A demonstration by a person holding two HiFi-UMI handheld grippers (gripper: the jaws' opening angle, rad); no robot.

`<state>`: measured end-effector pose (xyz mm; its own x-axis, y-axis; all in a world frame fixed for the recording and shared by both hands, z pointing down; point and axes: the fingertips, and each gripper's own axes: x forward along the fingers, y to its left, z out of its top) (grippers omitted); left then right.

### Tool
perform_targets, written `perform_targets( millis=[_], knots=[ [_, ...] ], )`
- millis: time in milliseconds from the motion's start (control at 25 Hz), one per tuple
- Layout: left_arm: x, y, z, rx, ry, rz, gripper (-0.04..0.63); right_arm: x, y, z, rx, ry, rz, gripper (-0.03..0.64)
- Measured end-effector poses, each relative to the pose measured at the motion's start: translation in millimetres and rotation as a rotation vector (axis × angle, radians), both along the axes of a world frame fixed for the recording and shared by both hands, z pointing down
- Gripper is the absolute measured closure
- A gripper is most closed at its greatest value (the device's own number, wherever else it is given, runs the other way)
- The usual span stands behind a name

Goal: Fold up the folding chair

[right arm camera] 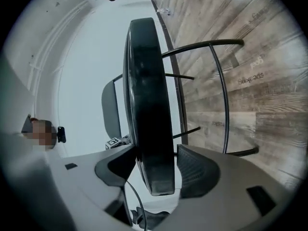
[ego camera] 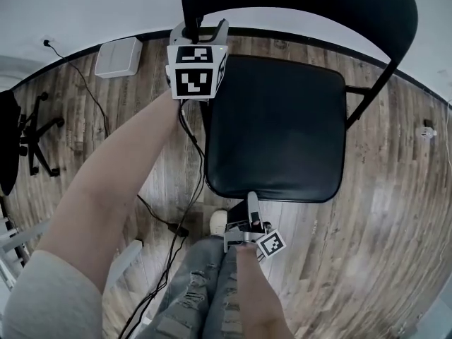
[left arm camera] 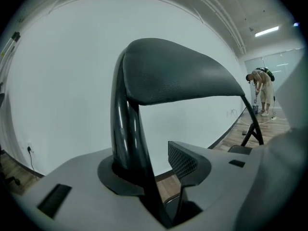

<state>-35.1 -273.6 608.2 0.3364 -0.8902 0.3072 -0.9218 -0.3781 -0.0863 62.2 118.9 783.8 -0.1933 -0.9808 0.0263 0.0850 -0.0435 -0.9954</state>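
Head view, chair: we see the folding chair (ego camera: 282, 147) standing unfolded on the wooden floor (ego camera: 395, 189), its black seat (ego camera: 268, 90) lying flat and its backrest (ego camera: 296, 6) at the top of the picture, by the wall
Head view, left gripper: the left gripper (ego camera: 205, 28) sits at the chair's back left corner, beside the seat and under the backrest; our bare forearm (ego camera: 120, 182) reaches up to it
Head view, right gripper: the right gripper (ego camera: 252, 198) points at the middle of the seat's front edge with its tips at that edge, just above our jeans (ego camera: 198, 295)
Head view, surroundings: a white box (ego camera: 119, 56) lies on the floor near the wall, an office chair (ego camera: 35, 140) stands at the far left, and a cable (ego camera: 191, 189) trails down from the left gripper
Left gripper view, jaws: they stand partly open around the frame tube (left arm camera: 126, 129); the tube lies against one jaw, while a gap shows between it and the ribbed pad (left arm camera: 183, 160) of the other, so we call nothing clamped
Left gripper view, beyond: the backrest (left arm camera: 178, 76) arches over the tube against the white wall (left arm camera: 62, 81); a person (left arm camera: 260, 88) bends over far off at the right
Right gripper view, jaws: they stand wide open with the seat (right arm camera: 147, 105) edge-on between them; its front edge nearly fills the gap, and we see no pad pressing on it
Right gripper view, beyond: the legs (right arm camera: 219, 81) curve off the seat over the floor (right arm camera: 269, 81), and the backrest (right arm camera: 111, 109) shows behind the seat
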Motion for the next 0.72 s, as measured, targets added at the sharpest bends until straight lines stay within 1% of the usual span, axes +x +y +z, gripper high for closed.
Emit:
perform_targets(
  millis=[120, 200, 280, 360, 440, 600, 680, 720],
  knots=[
    [-1, 0, -3, -0.003, 0.033, 0.012, 0.44, -1, -5, -9, 0.068, 0.001, 0.001, 0.348],
    [-2, 0, -4, -0.003, 0.037, 0.011, 0.449, -3, -5, -12, 0.083, 0.007, 0.0, 0.348],
    [-2, 0, -4, -0.004, 0.038, 0.01, 0.457, -4, -5, -16, 0.091, 0.027, -0.032, 0.347],
    [-2, 0, -4, -0.005, 0.039, 0.01, 0.457, -7, -8, -19, 0.09, 0.063, -0.088, 0.347],
    [-3, 0, -4, -0.006, 0.037, 0.008, 0.461, -6, -16, -18, 0.075, 0.071, -0.105, 0.347],
    [-3, 1, -2, -0.015, 0.039, 0.006, 0.478, 5, -44, -5, -0.008, 0.104, -0.05, 0.348],
    [-4, 1, -1, -0.026, 0.045, -0.005, 0.517, 6, -47, -2, -0.03, 0.109, -0.038, 0.352],
    [-5, 0, 0, -0.03, 0.047, -0.016, 0.554, 6, -47, -1, -0.04, 0.112, -0.034, 0.357]
  ],
)
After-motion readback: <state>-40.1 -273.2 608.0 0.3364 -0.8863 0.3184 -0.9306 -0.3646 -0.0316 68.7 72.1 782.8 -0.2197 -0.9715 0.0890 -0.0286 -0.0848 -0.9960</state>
